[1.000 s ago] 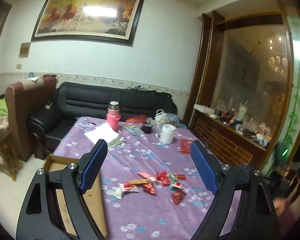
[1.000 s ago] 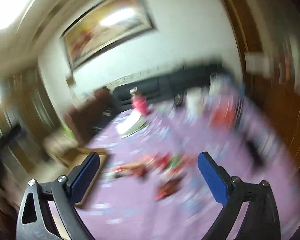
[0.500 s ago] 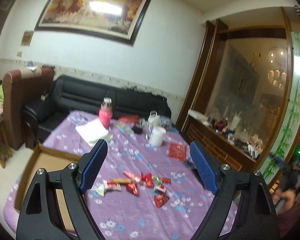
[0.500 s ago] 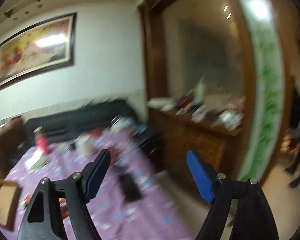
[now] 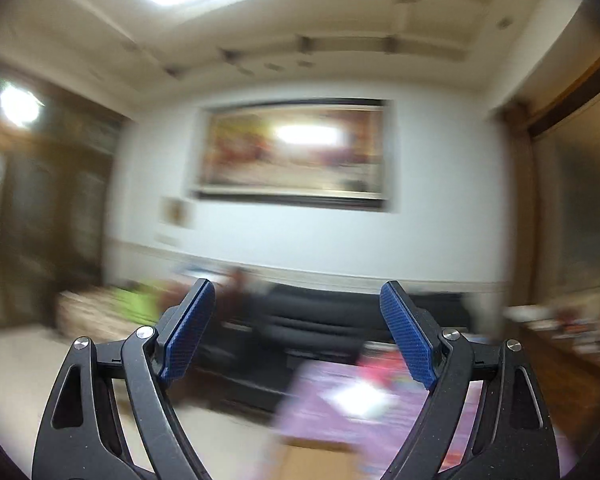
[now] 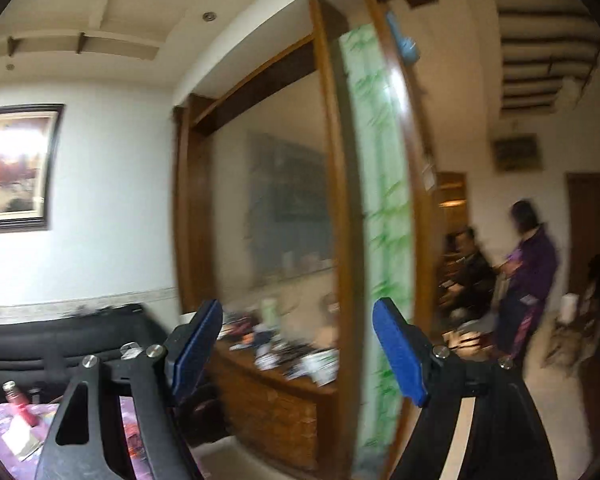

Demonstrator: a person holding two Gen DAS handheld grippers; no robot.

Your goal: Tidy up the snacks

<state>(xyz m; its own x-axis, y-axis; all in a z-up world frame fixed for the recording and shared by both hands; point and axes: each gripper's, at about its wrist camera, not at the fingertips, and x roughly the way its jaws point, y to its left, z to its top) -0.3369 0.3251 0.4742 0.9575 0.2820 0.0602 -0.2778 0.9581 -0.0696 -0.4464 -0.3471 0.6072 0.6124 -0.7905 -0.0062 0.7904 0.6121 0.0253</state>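
Note:
My left gripper [image 5: 298,334] is open and empty, raised and pointing at the far wall. The left wrist view is blurred; only a strip of the purple flowered tablecloth [image 5: 320,412] shows low between the fingers, and no snacks can be made out. My right gripper [image 6: 298,350] is open and empty, turned away to the right toward a wooden partition. In the right wrist view the table's far corner [image 6: 4,436] shows at the lower left with the pink bottle [image 6: 20,404] and white papers [image 6: 20,440]. The snack packets are out of sight.
A black sofa [image 5: 320,320] stands behind the table under a framed painting [image 5: 296,152]. A wooden sideboard [image 6: 276,392] with clutter runs along the glass partition [image 6: 292,208]. A person in purple [image 6: 528,280] stands in the room beyond, with others seated.
Both grippers have swung up and away from the table. The left view has tilted up toward wall and ceiling, losing the snacks. The right has turned further right toward the partition. Both stay open.

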